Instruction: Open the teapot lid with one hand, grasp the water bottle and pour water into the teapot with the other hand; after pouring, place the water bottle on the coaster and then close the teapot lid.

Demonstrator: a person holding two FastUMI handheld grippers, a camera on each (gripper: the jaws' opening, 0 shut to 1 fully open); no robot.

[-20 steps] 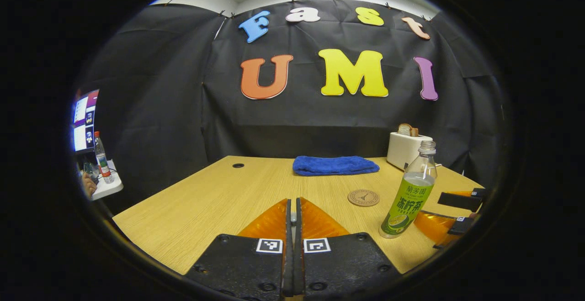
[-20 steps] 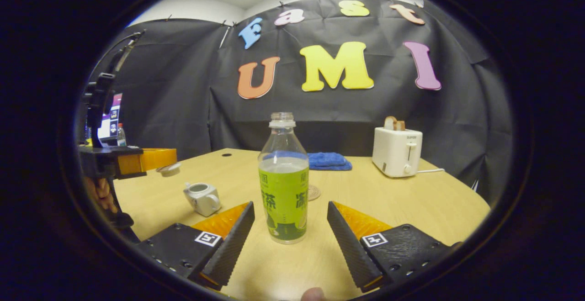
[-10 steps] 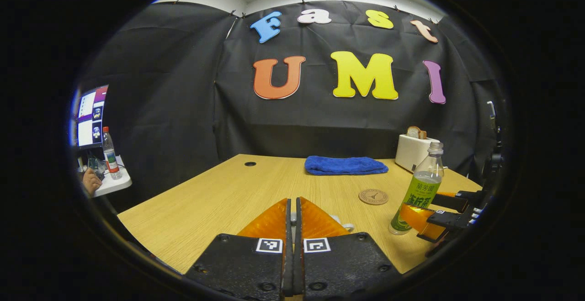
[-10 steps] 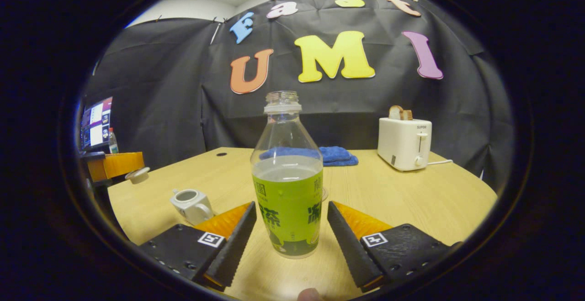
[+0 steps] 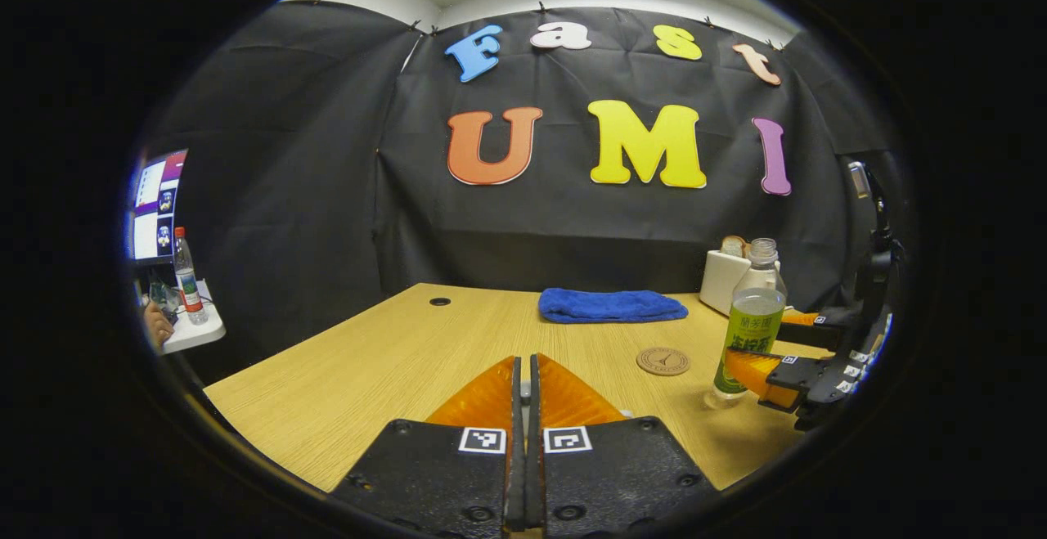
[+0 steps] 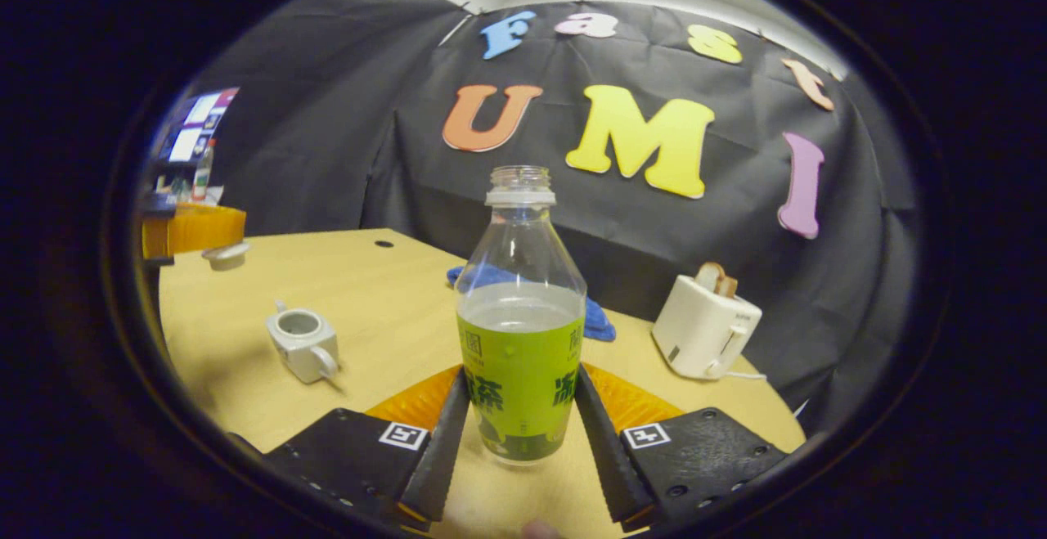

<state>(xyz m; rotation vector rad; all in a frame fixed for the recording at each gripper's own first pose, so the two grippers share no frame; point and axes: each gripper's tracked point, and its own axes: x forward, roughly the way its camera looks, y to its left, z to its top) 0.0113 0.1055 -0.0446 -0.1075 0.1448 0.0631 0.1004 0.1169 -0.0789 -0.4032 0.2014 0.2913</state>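
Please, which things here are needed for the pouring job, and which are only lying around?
Needed: water bottle between the right gripper fingers, open teapot, lid held by the left gripper, coaster.

Only lying around: blue towel, toaster.

Teapot (image 6: 302, 345) left of bottle (image 6: 519, 334); toaster (image 6: 705, 326) right; towel (image 5: 612, 305) behind.
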